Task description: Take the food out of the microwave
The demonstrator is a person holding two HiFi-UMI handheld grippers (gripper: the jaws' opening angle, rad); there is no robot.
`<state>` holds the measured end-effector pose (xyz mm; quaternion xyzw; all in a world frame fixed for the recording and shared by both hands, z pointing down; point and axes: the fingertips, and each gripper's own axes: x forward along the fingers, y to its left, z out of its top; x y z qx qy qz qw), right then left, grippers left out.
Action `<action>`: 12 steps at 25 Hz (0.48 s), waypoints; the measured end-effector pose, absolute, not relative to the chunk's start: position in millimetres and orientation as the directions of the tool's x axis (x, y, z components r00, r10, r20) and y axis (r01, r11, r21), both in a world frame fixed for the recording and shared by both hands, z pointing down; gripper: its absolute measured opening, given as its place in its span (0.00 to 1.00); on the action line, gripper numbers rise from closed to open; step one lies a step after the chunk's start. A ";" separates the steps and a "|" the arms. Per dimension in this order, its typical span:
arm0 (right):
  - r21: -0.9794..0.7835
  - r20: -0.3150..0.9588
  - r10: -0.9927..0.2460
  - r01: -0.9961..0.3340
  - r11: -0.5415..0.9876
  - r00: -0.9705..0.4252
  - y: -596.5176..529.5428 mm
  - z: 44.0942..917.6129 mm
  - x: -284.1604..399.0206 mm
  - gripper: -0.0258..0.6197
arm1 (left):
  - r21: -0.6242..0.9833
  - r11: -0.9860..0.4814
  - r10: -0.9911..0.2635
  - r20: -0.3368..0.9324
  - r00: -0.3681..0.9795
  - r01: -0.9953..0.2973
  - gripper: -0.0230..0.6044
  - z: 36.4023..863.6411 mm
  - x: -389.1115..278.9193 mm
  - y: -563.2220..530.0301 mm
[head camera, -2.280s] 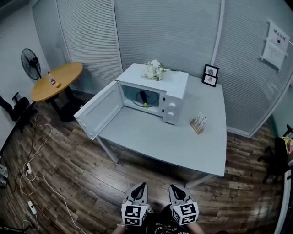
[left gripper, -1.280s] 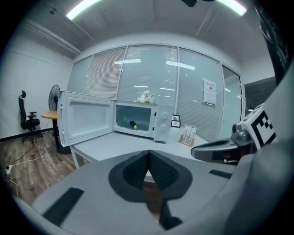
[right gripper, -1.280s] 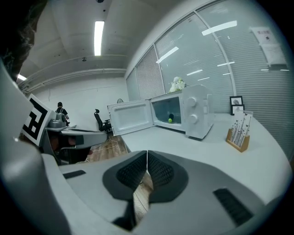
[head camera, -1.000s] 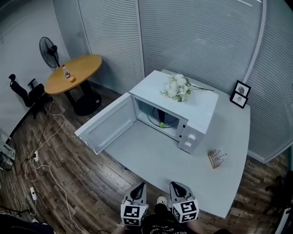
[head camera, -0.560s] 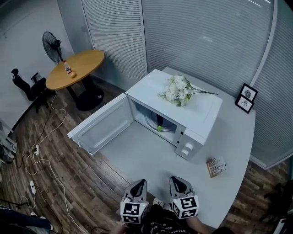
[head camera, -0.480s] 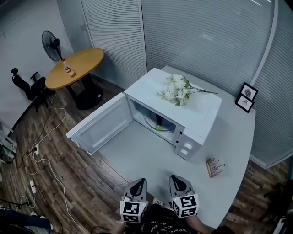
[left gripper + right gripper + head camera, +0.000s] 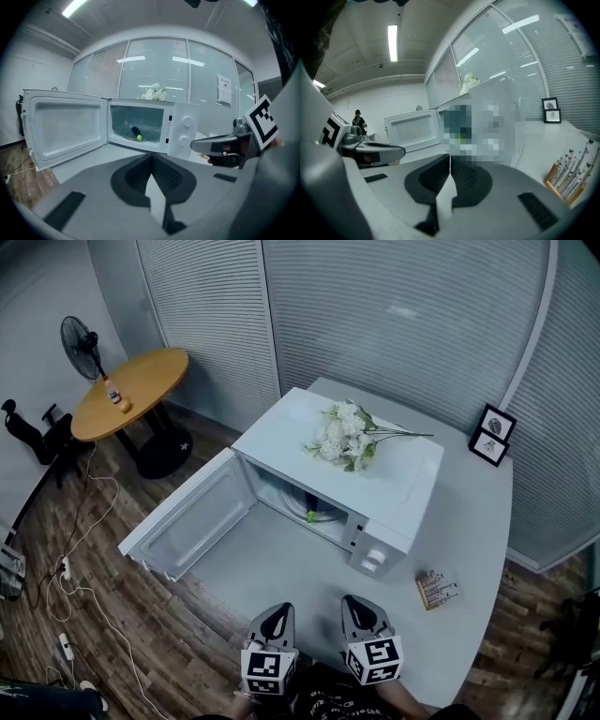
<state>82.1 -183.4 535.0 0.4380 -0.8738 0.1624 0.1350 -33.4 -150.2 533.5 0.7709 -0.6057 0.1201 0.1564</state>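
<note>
The left tongs (image 7: 277,613) and right tongs (image 7: 356,607) are clenched empty at the surface (image 7: 473,521) edge, facing the open microwave (image 7: 398,486) with food (image 7: 312,514) inside.

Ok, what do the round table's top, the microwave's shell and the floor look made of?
Round table top: probably wood or wood-look laminate, smooth, warm orange-brown with a soft sheen.
Microwave shell: plain matt white, painted metal or plastic; the look leaves it open.
Floor: dark planks with visible grain and board joints, real wood or laminate.
</note>
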 end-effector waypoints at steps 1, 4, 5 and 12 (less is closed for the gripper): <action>-0.164 0.378 -0.728 -0.815 0.555 -0.572 -187.6 534.4 79.2 0.05 | 0.096 -0.230 -0.894 0.373 0.249 -0.968 0.05 532.7 -35.5 -155.8; -0.158 0.378 -0.749 -0.835 0.528 -0.545 -199.3 533.5 70.8 0.05 | 0.100 -0.270 -0.885 0.367 0.288 -0.958 0.05 532.1 -41.9 -172.0; -0.156 0.379 -0.755 -0.841 0.518 -0.536 -202.9 533.4 67.8 0.05 | 0.102 -0.282 -0.882 0.365 0.299 -0.954 0.05 532.2 -44.5 -177.1; -0.142 0.378 -0.791 -0.875 0.463 -0.480 -227.1 530.8 46.5 0.05 | 0.112 -0.333 -0.865 0.359 0.350 -0.936 0.05 533.1 -69.5 -206.7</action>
